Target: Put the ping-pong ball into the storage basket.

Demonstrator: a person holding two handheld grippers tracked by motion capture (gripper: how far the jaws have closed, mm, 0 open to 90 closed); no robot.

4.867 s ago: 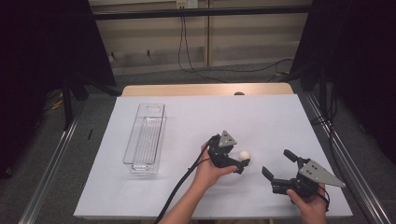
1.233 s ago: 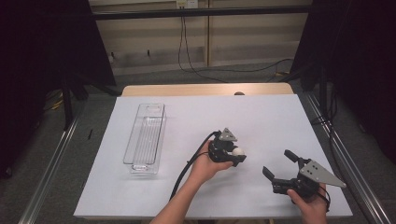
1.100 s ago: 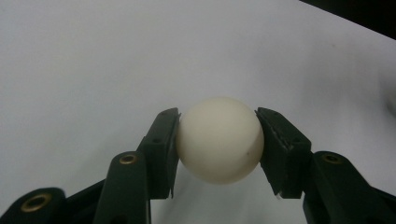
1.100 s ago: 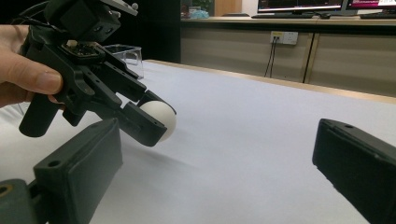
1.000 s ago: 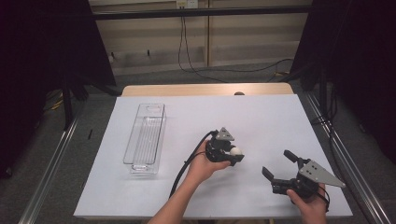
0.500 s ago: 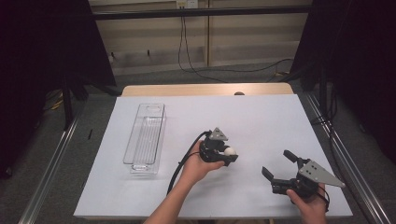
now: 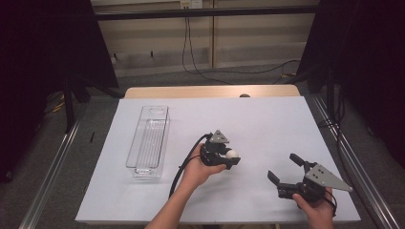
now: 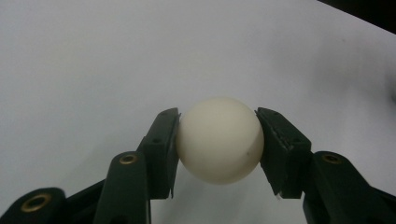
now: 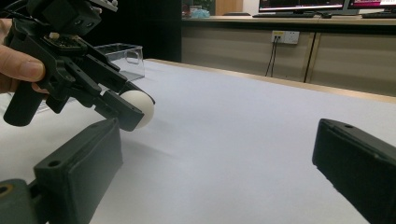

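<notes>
The person's left hand (image 7: 198, 168) is holding the left tongs (image 7: 232, 158) near the middle of the white surface (image 7: 267, 124), and those tongs are gripping a small cream-white ball (image 7: 231, 153). In the left gripper view the ball (image 8: 219, 140) is sitting squarely between the two black jaws, with each pad pressing against its side, one on the left and one on the right. It is being carried just clear of the sheet, with the white surface showing beneath and behind it. From the right gripper view, the left tongs (image 9: 130, 109) are appearing at the upper left, angled downward, with the ball (image 9: 140, 108) peeking out past the near jaw and a soft shadow lying on the surface under it.

The right hand (image 7: 315, 210) is resting near the front right corner of the surface, holding the right tongs (image 7: 285, 168) with the jaws spread wide and nothing between them; they are pointing up and to the left, toward the ball but well apart from it.

A clear plastic tray (image 7: 149, 142), long and narrow, is lying lengthwise on the left part of the surface, well apart from the ball. A black cable (image 7: 184, 164) is trailing from the left tongs back along the person's forearm.
</notes>
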